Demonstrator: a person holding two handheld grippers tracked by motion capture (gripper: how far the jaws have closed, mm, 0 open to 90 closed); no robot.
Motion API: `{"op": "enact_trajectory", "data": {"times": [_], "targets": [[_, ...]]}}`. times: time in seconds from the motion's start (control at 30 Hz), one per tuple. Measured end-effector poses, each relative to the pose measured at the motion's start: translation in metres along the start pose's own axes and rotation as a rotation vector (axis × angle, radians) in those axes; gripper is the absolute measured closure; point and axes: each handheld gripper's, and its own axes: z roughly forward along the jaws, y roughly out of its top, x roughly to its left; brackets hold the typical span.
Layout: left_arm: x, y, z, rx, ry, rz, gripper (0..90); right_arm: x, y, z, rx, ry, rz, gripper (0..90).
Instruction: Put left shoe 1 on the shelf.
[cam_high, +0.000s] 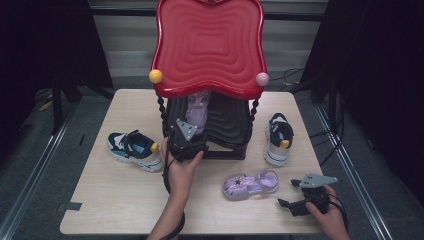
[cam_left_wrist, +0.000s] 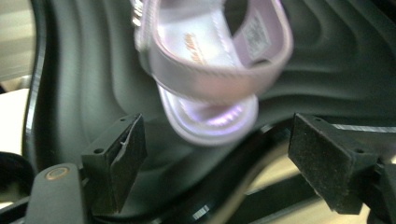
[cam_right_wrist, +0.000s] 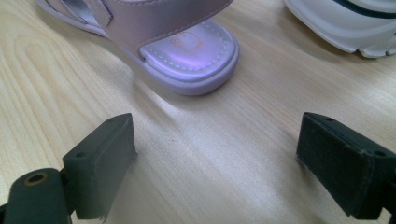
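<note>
Placement looks done: my left gripper (cam_left_wrist: 215, 154) stands spread and empty before the purple sandal (cam_left_wrist: 210, 70), seemingly resting on the black rack shelf (cam_left_wrist: 327, 56), so next my spread right gripper (cam_right_wrist: 215, 163) must take its mate (cam_right_wrist: 187, 56) on the table (cam_right_wrist: 70, 93).

Grey floor (cam_high: 30, 185), dark curtains (cam_high: 380, 75)

Red tray top (cam_high: 210, 45) hides most of the purple sandal (cam_high: 197, 111) on the rack; its toe end's cut off up close, kinda blurry too.
</note>
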Motion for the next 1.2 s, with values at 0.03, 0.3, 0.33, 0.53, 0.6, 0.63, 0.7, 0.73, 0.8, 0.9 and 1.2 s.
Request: {"op": "enact_trajectory", "data": {"times": [0.03, 0.3, 0.33, 0.53, 0.6, 0.63, 0.7, 0.73, 0.8, 0.9, 1.2], "targets": [[-0.001, -0.002, 0.000, -0.004, -0.005, -0.008, 19.1, 0.000, 0.000, 0.000, 0.000, 0.000, 0.000, 11.2], [0.003, -0.009, -0.012, 0.006, -0.082, -0.019, 19.2, 0.000, 0.000, 0.000, -0.001, 0.000, 0.002, 11.2], [0.003, -0.009, -0.012, 0.006, -0.082, -0.019, 19.2, 0.000, 0.000, 0.000, -0.001, 0.000, 0.002, 11.2], [0.005, -0.016, -0.026, -0.012, -0.085, 0.005, 19.0, 0.000, 0.000, 0.000, 0.000, 0.000, 0.001, 11.2], [0.005, -0.016, -0.031, -0.008, -0.110, 0.005, 19.2, 0.000, 0.000, 0.000, 0.000, 0.000, 0.002, 11.2], [0.005, -0.016, -0.033, -0.007, -0.110, 0.019, 19.1, 0.000, 0.000, 0.000, 0.000, 0.000, 0.001, 11.2], [0.005, -0.017, -0.037, -0.004, -0.127, 0.040, 19.4, 0.000, 0.000, 0.000, 0.000, 0.000, 0.001, 11.2], [0.004, -0.018, -0.038, 0.000, -0.142, 0.039, 19.4, 0.000, 0.000, 0.000, 0.000, 0.000, 0.000, 11.2], [0.002, -0.021, -0.039, 0.017, -0.162, 0.061, 19.3, 0.000, 0.000, 0.000, 0.000, 0.000, 0.001, 11.2], [0.001, -0.027, -0.039, 0.037, -0.201, 0.063, 19.3, 0.000, 0.000, 0.000, 0.002, -0.001, 0.003, 11.2], [0.004, -0.048, -0.037, 0.092, -0.249, 0.105, 19.2, 0.000, 0.000, 0.000, 0.001, 0.000, 0.001, 11.2]]}}
